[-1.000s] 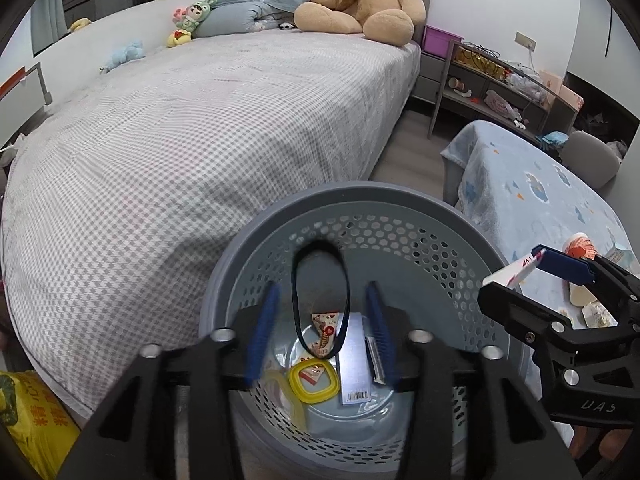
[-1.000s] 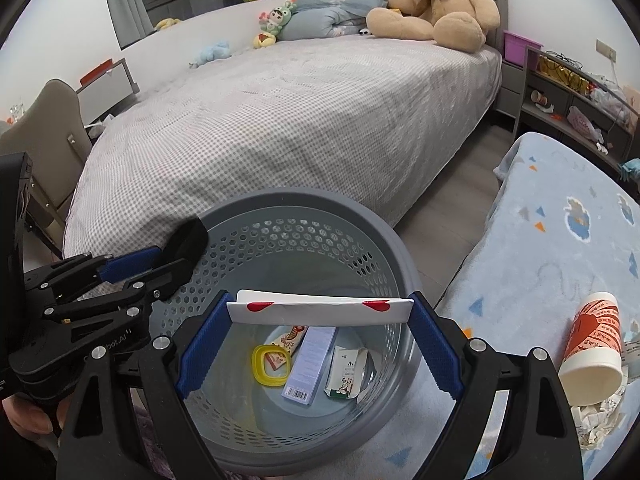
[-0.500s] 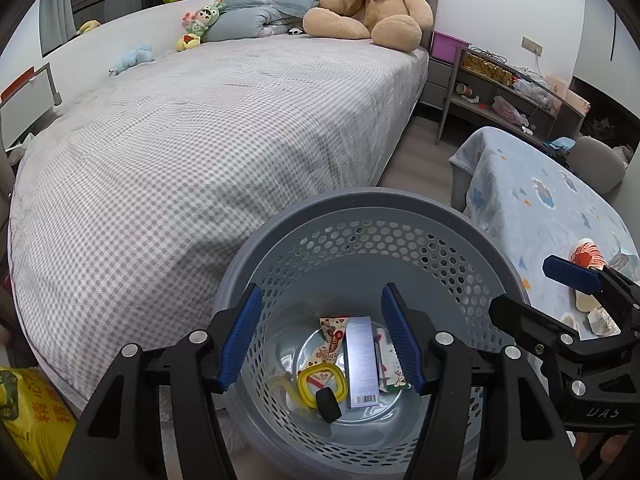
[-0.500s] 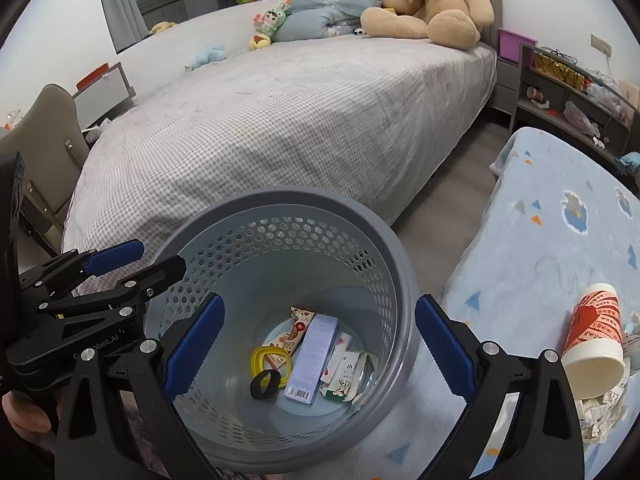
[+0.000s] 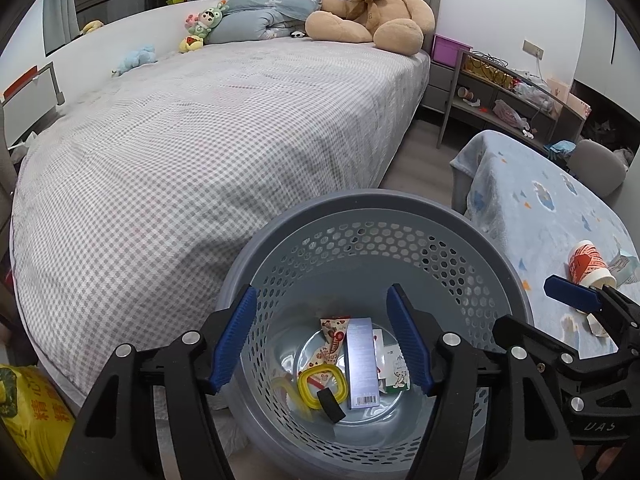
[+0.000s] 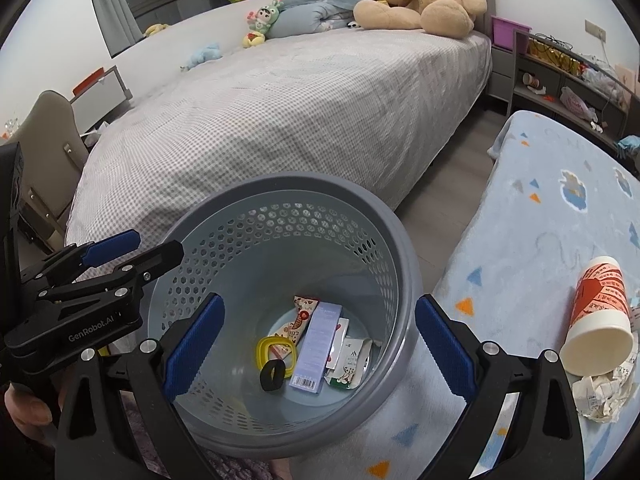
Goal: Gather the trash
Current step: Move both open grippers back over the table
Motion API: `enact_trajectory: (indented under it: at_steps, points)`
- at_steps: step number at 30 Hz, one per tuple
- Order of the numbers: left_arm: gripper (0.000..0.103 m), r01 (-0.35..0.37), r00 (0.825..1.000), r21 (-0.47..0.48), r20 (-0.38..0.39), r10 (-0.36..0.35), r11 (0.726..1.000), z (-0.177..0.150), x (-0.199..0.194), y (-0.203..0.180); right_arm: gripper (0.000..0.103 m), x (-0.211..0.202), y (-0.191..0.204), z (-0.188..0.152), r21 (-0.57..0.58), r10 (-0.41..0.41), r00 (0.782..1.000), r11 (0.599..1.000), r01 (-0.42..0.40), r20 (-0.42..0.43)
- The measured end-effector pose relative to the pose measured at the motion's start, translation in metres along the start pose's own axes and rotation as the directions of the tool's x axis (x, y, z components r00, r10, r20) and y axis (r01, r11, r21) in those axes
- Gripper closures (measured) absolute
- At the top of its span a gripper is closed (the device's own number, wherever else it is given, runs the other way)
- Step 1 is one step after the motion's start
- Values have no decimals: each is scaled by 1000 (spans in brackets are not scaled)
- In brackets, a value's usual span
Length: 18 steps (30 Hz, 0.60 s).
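Observation:
A grey perforated trash basket (image 5: 400, 208) (image 6: 224, 216) stands between the bed and a low table. In its bottom lie a yellow ring (image 5: 322, 384), a black band (image 6: 273, 374), a pale blue box (image 6: 317, 346) and some wrappers. My left gripper (image 5: 326, 338) is open and empty above the basket. My right gripper (image 6: 316, 346) is open and empty above the basket. A red and white paper cup (image 6: 598, 314) lies on its side on the blue table cover, with crumpled paper (image 6: 600, 394) beside it, to the right of my right gripper.
A bed with a grey checked cover (image 5: 200, 120) fills the left, with a teddy bear (image 5: 368, 4) at its head. A blue patterned cover (image 6: 560, 208) drapes the low table on the right. A shelf unit (image 5: 512, 92) stands behind it. A yellow bag (image 5: 24, 412) sits at the lower left.
My left gripper let go of the black band and my right gripper let go of the white strip; both fell into the basket. Both grippers opened wider and rose slightly.

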<state>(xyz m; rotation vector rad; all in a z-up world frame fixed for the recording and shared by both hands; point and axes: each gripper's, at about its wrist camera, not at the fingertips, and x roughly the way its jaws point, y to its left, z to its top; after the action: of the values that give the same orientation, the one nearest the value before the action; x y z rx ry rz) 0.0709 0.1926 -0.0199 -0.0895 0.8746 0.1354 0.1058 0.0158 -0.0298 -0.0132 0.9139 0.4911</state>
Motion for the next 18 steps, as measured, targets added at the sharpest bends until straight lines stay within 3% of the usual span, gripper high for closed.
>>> enact_trajectory:
  at_steps: [10,18]
  points:
    - [33,-19,999,5,26,18,1000,-2,-10,-1,8,-16,-11,-18,43,-14,1000,999,14,-3]
    - [32,-36,998,69,51,33,997,-1,-20,-24,7,-42,-37,-44,84,-62,998,994,62,-10]
